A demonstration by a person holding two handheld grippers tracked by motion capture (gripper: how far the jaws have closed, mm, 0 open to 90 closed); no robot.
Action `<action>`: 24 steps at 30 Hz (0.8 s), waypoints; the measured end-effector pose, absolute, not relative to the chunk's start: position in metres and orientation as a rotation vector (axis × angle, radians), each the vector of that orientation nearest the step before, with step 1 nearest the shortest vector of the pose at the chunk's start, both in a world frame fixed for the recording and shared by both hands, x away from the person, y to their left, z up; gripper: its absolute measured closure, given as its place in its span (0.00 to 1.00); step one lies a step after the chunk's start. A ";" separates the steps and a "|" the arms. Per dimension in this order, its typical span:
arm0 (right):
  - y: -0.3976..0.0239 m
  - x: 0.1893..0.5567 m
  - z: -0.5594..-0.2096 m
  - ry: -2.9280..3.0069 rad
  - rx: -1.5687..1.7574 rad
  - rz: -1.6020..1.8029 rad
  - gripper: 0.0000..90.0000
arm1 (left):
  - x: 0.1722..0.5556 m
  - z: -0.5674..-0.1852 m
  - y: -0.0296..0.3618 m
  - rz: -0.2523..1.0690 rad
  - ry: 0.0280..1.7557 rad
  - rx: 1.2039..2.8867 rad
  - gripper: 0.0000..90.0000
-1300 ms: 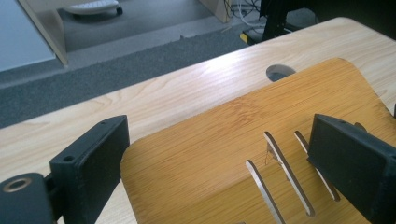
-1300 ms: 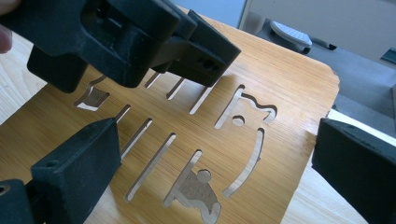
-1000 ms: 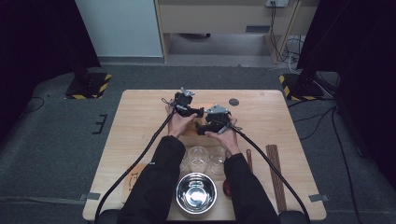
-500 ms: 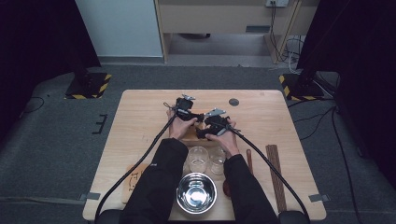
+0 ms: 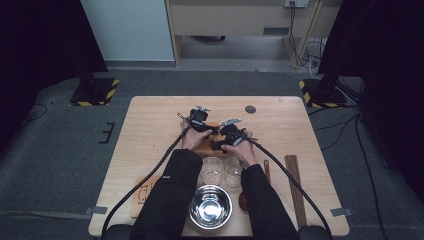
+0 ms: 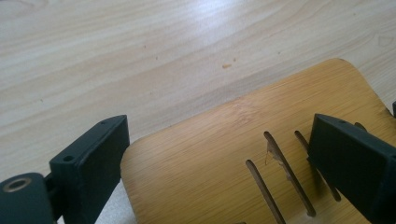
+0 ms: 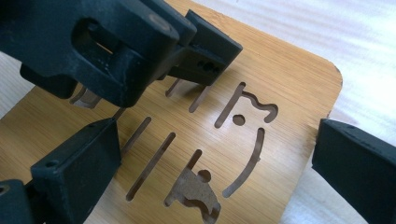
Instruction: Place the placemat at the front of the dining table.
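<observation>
A slotted bamboo board (image 7: 261,93) lies flat near the middle of the table (image 5: 150,130), mostly hidden under the hands in the high view. The left gripper (image 6: 219,149) stands with its jaws wide, straddling a rounded corner of the board, bare tabletop beyond. The right gripper (image 7: 210,158) is spread wide too, over the cut-out end, the left gripper just beside it. Two glasses (image 5: 222,170) and a steel bowl (image 5: 210,206) sit nearer the person; the far table is open.
</observation>
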State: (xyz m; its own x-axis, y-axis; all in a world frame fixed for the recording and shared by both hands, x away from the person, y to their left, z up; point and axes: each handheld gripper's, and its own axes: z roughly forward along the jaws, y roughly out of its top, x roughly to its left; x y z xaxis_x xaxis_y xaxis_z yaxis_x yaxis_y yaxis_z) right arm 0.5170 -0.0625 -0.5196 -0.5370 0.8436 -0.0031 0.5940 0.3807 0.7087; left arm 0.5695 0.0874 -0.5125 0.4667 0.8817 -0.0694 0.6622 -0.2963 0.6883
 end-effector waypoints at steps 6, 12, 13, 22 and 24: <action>-0.063 0.517 -0.523 2.307 1.271 0.942 0.02 | 0.570 -0.518 0.089 0.386 1.302 2.058 0.06; -0.062 0.518 -0.527 2.334 1.293 0.929 0.02 | 0.571 -0.524 0.090 0.351 1.329 2.072 0.06; -0.062 0.519 -0.528 2.337 1.296 0.930 0.02 | 0.572 -0.525 0.090 0.346 1.332 2.076 0.06; -0.061 0.519 -0.531 2.363 1.303 0.904 0.02 | 0.570 -0.527 0.087 0.355 1.345 2.092 0.06; -0.062 0.519 -0.531 2.364 1.301 0.904 0.02 | 0.570 -0.527 0.087 0.352 1.350 2.093 0.06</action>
